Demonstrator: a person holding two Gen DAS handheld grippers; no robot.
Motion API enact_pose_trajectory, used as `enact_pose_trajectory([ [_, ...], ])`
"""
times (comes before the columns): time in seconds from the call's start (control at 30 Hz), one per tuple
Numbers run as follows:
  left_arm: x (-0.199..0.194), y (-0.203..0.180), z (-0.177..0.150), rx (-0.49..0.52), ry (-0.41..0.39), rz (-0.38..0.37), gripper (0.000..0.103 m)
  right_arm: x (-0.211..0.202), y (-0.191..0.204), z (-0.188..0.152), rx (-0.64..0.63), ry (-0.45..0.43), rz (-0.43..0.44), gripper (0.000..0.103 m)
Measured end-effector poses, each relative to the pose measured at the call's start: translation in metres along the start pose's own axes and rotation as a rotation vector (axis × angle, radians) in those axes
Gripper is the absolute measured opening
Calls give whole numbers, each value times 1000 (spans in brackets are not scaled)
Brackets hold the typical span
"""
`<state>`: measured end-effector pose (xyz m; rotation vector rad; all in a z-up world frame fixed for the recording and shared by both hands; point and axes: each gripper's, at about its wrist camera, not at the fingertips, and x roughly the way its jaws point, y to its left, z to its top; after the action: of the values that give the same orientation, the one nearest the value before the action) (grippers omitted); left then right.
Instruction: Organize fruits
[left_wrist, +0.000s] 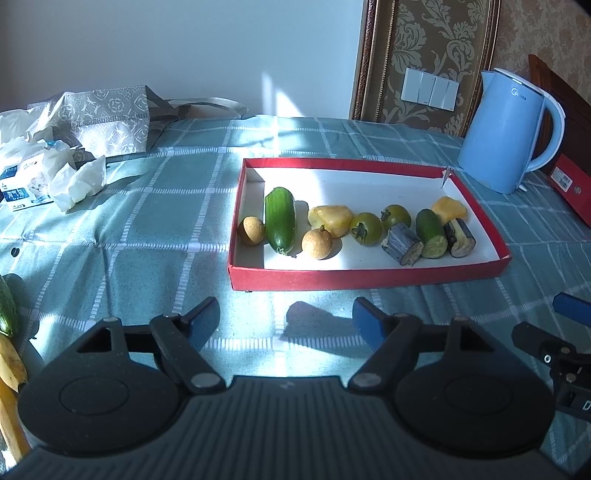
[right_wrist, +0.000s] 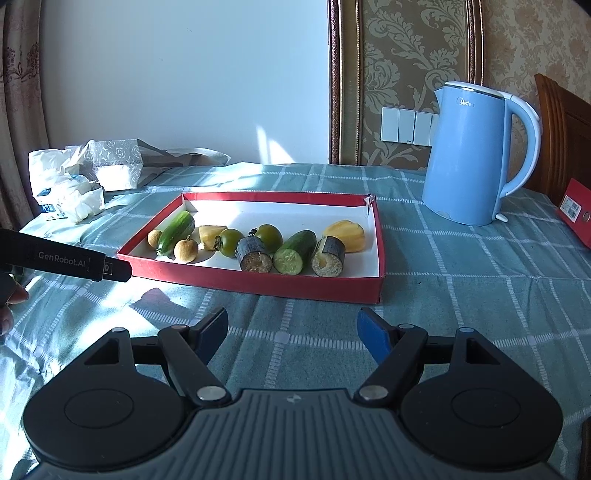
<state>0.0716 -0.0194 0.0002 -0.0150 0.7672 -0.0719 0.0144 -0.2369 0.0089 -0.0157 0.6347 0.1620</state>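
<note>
A red box lid (left_wrist: 369, 278) (right_wrist: 255, 282) lies on the checked tablecloth and holds a row of produce: two brown longans (left_wrist: 251, 230) (left_wrist: 317, 243), a whole cucumber (left_wrist: 280, 219) (right_wrist: 176, 229), two yellow pieces (left_wrist: 330, 219) (left_wrist: 448, 208), two green tomatoes (left_wrist: 366, 228) (left_wrist: 397, 216), a cut cucumber piece (left_wrist: 431, 232) (right_wrist: 295, 251) and two dark sugarcane segments (left_wrist: 404, 243) (left_wrist: 460, 238). My left gripper (left_wrist: 286, 323) is open and empty, just in front of the lid. My right gripper (right_wrist: 291, 330) is open and empty, in front of the lid's right half.
A blue electric kettle (left_wrist: 506, 136) (right_wrist: 472, 155) stands behind the lid at the right, next to a red box (left_wrist: 572, 188). Tissue packs and a patterned bag (left_wrist: 107, 118) lie at the far left. A banana and a green vegetable (left_wrist: 7, 314) lie at the left edge.
</note>
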Motion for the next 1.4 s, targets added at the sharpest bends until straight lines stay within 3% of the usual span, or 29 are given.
enact_pose_trajectory([
  [1.4,-7,-5,-5,12,-3,11,80,-6,17,1,-13,-16,40,77],
])
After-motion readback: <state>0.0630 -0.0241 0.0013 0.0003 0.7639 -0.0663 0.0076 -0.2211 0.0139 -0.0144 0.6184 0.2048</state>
